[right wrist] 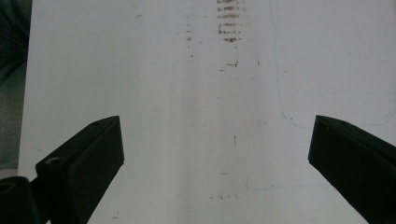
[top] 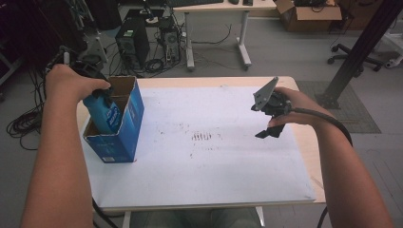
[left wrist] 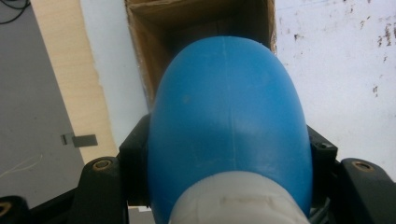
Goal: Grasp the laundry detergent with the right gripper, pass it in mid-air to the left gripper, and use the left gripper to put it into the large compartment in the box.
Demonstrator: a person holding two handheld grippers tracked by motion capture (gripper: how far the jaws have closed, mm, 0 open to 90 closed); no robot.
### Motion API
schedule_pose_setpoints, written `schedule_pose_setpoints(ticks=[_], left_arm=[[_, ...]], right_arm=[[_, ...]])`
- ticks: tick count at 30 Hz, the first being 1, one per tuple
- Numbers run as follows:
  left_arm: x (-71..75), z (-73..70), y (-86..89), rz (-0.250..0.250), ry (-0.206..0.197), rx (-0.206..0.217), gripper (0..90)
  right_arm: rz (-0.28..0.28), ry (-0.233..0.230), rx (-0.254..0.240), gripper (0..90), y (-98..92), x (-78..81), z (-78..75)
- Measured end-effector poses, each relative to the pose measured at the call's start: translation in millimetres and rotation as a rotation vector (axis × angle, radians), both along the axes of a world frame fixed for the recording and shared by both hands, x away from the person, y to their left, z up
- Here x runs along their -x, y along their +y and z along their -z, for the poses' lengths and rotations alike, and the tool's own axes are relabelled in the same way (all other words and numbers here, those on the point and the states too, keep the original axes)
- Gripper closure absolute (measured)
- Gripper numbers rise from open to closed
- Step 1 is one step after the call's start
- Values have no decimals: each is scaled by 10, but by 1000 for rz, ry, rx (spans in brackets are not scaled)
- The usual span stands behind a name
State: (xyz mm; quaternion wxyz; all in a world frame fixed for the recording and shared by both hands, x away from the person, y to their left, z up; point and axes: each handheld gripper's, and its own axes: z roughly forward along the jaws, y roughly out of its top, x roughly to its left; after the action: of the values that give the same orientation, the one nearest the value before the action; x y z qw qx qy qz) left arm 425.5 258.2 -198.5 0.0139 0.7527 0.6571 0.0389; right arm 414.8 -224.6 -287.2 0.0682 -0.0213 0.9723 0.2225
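A: Where is your left tool point(left wrist: 229, 186) now?

B: You have it clamped on the smooth blue plastic bottle point(top: 103, 113), a black jaw pressing each flank just above the white neck. The bottle hangs bottom-down, tilted, partly inside the open-topped blue cardboard box point(top: 119, 137).

A: And the box?

B: It stands upright near the left edge of the table point(top: 311, 142), on the white sheet point(top: 209, 156) that covers most of the top. From your left tool's camera, the brown inner walls of the box close around the bottle's rounded base.

A: Your right tool point(top: 270, 133)?

B: Its jaws are spread wide with nothing between them, held above the sheet near the right edge, well apart from the box. Faint brown smudges point(top: 202, 137) mark the sheet between the two.
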Motion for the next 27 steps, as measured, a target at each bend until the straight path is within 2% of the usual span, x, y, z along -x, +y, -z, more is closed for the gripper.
schedule_pose_setpoints(ticks=[18, 23, 27], left_arm=[[-20, 418, 33, -23, 18, -8, 379], [-25, 507, 37, -26, 15, -9, 379], [-34, 581, 47, -33, 27, -8, 379]], right_arm=[[-2, 1, 1, 34, -11, 26, 9], [-1, 8, 7, 35, 6, 29, 20], [-4, 4, 6, 34, 10, 36, 17]])
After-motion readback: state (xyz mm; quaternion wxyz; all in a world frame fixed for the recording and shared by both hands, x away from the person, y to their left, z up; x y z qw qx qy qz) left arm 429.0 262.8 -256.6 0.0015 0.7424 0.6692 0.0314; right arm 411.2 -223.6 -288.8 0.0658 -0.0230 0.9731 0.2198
